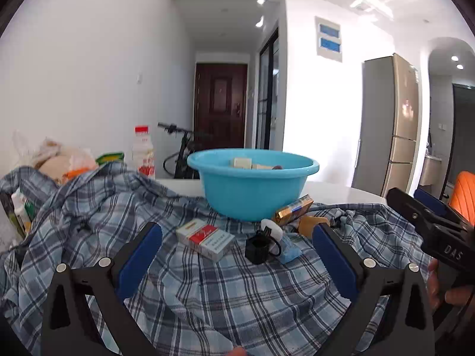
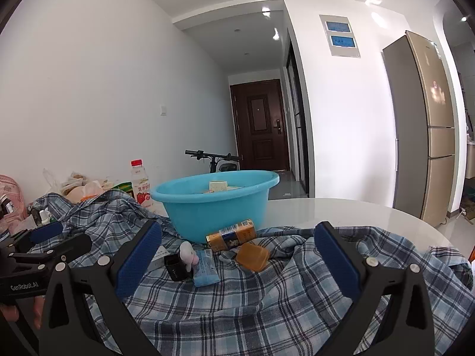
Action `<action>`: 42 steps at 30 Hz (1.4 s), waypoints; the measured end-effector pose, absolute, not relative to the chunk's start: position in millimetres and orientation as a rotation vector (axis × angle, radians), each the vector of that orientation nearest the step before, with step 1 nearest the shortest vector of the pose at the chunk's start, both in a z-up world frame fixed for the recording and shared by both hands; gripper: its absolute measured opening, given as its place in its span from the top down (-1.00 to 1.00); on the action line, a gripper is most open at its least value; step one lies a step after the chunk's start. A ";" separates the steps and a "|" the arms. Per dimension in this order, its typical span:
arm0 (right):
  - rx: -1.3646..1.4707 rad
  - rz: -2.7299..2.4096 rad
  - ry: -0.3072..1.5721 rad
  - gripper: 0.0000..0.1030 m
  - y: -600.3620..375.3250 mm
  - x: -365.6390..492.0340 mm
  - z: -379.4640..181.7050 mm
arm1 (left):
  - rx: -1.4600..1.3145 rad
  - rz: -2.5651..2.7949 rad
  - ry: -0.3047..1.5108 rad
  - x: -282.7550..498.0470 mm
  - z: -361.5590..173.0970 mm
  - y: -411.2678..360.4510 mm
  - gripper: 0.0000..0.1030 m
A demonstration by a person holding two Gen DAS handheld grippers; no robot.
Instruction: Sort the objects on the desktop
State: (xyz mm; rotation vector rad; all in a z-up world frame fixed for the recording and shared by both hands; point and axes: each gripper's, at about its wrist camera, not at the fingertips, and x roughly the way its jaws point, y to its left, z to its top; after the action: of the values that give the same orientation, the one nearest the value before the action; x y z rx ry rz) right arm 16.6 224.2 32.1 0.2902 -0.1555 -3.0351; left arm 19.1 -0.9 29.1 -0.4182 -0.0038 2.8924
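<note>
Fridge (image 2: 427,124), bicycle (image 2: 213,160), brown door (image 2: 261,124).

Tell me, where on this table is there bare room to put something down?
The white tabletop right of the blue basin, beyond the plaid cloth, is bare. The cloth nearest both open tools is free too, though rumpled. It is crowded just before the basin: red-white pack, black box, blue packet, gold box, amber case.

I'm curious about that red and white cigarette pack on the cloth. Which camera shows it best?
The left wrist view: the cigarette pack lies in full sight on the plaid cloth. In the right wrist view, only a pale corner peeks out behind that gripper's blue finger pad.
</note>
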 end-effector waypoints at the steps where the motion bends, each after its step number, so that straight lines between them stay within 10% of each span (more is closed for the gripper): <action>1: 0.287 -3.037 -0.158 -0.99 224.4 16.6 29.2 | -0.404 2.900 0.011 20.8 26.8 0.6 -0.99; 42: 0.463 -3.022 0.024 -0.99 201.8 -1.4 5.3 | -0.426 2.943 0.021 16.1 1.5 8.8 -1.00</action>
State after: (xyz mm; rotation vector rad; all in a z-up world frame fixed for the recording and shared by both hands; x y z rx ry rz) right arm -1.4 201.8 5.3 0.4626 0.0235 -3.0223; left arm 16.1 8.8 1.5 -0.4261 0.0206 2.9428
